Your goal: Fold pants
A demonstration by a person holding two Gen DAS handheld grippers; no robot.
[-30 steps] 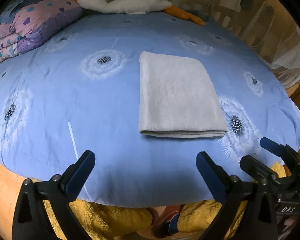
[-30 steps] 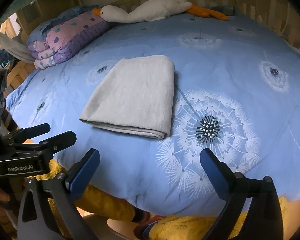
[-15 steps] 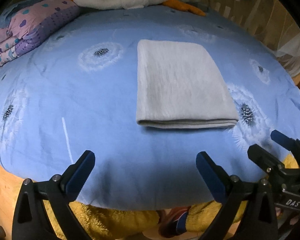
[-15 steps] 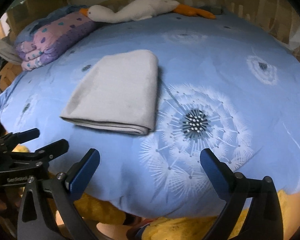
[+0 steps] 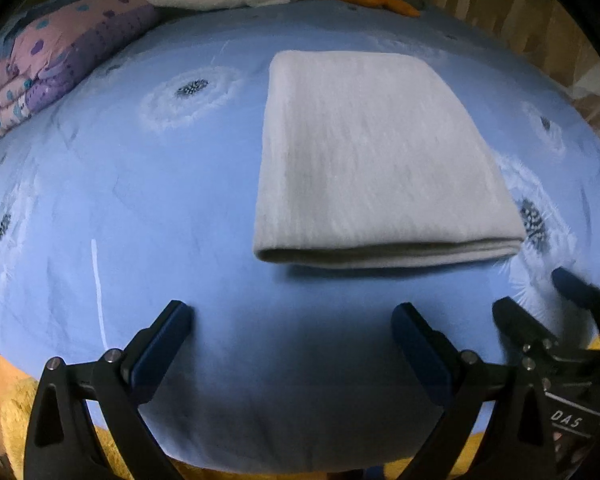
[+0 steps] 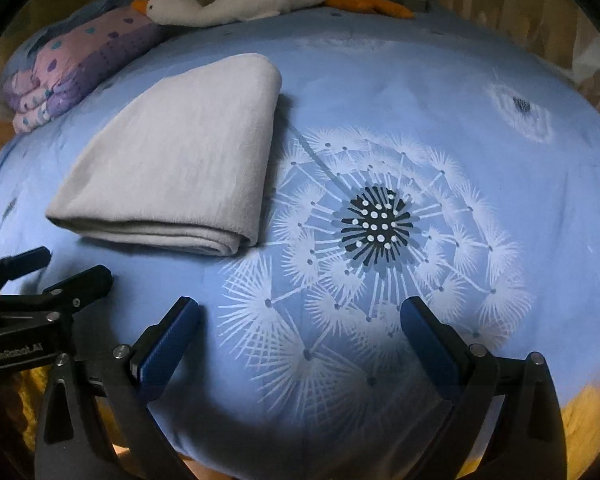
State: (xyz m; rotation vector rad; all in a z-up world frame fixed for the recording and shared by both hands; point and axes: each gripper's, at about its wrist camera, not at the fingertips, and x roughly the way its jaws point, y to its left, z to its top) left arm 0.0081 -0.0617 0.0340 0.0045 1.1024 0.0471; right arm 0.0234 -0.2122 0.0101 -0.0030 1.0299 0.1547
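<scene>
Item: grey pants (image 5: 380, 160), folded into a flat rectangle on the blue bedspread (image 5: 140, 200), near edge just ahead of left gripper (image 5: 292, 334) and right gripper (image 6: 300, 330) (both wide apart, empty); risk: a careless nudge could spill the stacked layers.

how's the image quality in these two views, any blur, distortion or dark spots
Left wrist view: strong fisheye bulge in the bed cover, soft blur on the folded pants, and the right tongs smeared at the right edge. Right wrist view: sharper, the dandelion print crisp, the same bulge, dark vignette in the corners, and shade on the cover beneath the open tongs.
</scene>
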